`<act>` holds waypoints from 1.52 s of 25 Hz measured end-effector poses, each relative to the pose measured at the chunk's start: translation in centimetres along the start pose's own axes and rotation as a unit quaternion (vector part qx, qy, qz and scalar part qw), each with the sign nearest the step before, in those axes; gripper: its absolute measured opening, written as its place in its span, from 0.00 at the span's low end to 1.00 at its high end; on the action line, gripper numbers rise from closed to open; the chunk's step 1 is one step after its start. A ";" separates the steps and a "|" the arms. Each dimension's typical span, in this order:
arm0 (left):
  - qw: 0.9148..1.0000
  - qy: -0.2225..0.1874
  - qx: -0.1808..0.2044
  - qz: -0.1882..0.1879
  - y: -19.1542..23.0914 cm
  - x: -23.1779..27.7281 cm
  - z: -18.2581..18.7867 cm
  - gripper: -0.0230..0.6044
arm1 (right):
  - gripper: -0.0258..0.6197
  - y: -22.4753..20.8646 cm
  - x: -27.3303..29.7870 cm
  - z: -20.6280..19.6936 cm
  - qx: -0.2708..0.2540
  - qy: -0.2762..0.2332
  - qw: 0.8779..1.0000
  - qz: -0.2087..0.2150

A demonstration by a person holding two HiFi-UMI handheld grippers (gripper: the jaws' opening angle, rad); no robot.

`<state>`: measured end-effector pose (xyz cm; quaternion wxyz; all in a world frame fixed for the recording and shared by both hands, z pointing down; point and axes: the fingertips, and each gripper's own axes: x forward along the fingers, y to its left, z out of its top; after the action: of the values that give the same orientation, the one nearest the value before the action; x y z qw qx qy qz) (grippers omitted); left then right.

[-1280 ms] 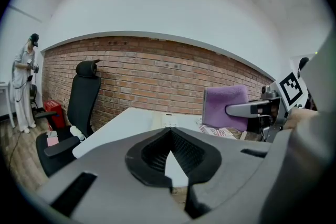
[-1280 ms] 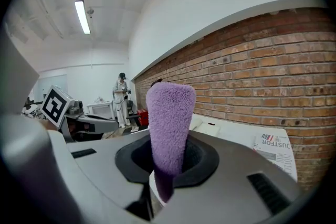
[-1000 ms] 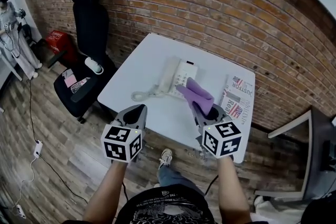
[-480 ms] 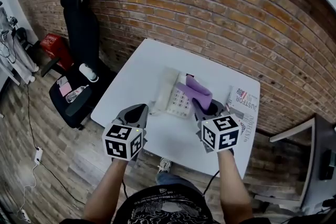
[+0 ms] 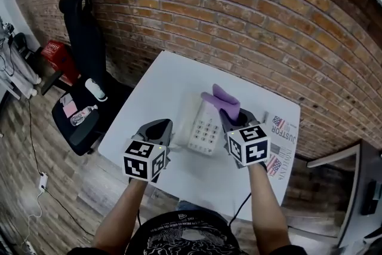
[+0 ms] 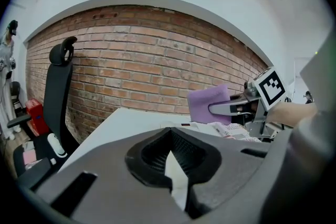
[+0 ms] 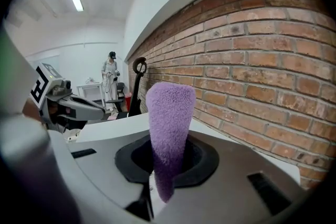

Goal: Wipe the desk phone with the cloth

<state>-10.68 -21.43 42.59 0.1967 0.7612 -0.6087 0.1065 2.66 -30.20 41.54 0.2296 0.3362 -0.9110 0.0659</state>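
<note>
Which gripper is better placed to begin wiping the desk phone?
Right, most likely. The right gripper is shut on the purple cloth, which stands out over the far end of the desk phone. The left gripper is shut with nothing in it, near the phone's left side.

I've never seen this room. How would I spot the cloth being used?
Start at the white table beside the brick wall; a pale desk phone sits on it. At the phone's far end, the right tongs pinch the cloth. It is the only purple, fuzzy thing there.
</note>
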 end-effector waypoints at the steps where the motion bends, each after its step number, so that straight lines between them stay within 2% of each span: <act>1: 1.000 0.001 0.000 -0.001 0.2 0.4 0.1 0.04 | 0.11 -0.5 0.6 -0.1 -0.005 0.006 1.000 -0.005; 13: 1.000 0.012 0.002 -0.010 1.9 2.5 0.0 0.04 | 0.11 -4.2 6.1 -1.7 -0.073 0.066 0.994 -0.052; 19: 0.999 0.022 0.006 -0.041 2.2 2.9 -0.6 0.04 | 0.11 -3.2 8.5 -3.7 -0.087 0.115 0.988 -0.057; 29: 0.994 0.035 0.019 -0.098 2.7 3.0 -1.2 0.04 | 0.11 -0.5 9.0 -6.0 -0.071 0.156 0.983 -0.062; 38: 0.990 0.045 0.033 -0.131 2.8 2.5 -2.1 0.04 | 0.11 1.9 8.0 -7.8 -0.052 0.164 0.983 -0.070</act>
<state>-12.67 -23.30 45.97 0.2107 0.8348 -0.4907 0.1340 -0.98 -31.27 52.23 0.3973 0.3716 -0.8372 0.0566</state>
